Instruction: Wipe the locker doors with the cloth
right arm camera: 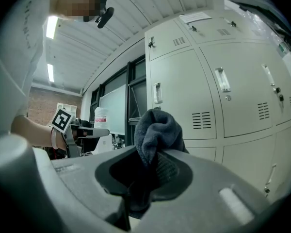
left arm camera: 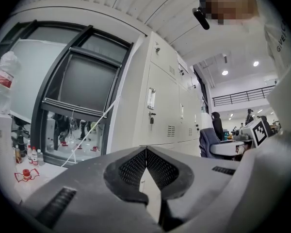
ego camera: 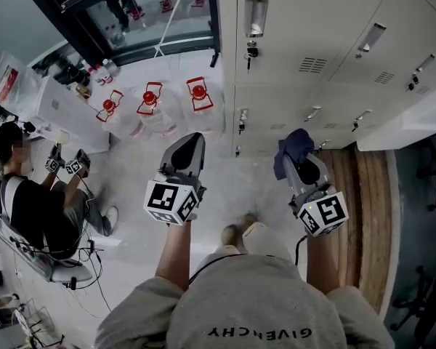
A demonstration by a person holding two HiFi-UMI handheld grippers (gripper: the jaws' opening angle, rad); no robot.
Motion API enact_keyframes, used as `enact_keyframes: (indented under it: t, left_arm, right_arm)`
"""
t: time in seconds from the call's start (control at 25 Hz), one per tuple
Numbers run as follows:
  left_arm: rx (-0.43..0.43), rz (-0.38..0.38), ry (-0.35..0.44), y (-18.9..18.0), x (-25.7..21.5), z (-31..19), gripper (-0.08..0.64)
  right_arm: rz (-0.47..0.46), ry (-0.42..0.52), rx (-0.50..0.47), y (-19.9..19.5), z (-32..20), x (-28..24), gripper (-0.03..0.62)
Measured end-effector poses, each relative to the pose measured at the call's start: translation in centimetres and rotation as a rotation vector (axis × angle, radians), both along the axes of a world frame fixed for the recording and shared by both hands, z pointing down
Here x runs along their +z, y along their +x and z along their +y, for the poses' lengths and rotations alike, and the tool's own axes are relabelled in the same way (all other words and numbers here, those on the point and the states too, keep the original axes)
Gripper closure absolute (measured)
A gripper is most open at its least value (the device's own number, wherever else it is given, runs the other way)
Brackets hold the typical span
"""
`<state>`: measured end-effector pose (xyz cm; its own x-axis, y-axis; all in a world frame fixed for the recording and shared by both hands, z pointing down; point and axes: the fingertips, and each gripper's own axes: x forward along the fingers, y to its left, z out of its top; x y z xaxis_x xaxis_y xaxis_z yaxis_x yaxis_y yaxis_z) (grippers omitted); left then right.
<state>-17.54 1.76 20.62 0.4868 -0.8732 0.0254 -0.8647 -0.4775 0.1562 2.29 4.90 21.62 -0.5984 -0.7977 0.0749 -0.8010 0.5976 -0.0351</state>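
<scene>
Head view looks steeply down; both gripper views face the lockers [ego camera: 298,35], shared by all.

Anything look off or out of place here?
Nothing stands out. The locker doors in view sit shut; the cloth is bunched in the right gripper; the left gripper is shut and empty.

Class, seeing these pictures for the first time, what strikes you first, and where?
The dark cloth is clamped in the right hand-held gripper, before the pale locker doors. The left hand-held gripper beside it is shut and empty. Three red-capped water jugs stand on the floor left of those doors.
</scene>
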Motion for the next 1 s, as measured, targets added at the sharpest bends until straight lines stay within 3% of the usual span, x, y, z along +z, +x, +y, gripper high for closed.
enact_keyframes:
  t: [0.48, 1.0]
  left_arm:
    - [-0.051, 0.059, -0.026, 0.4, 2.5, -2.2, 0.561]
    - [-0.068, 0.03, -0.07, 1.9, 10.9, -6.7, 0.561]
  right_arm:
    - [0.066, 0.029, -0.14, -3.7, -2.3, 3.3, 0.532]
    - [0.189, 0.116, -0.197, -10.0, -12.6, 9.3, 0.53]
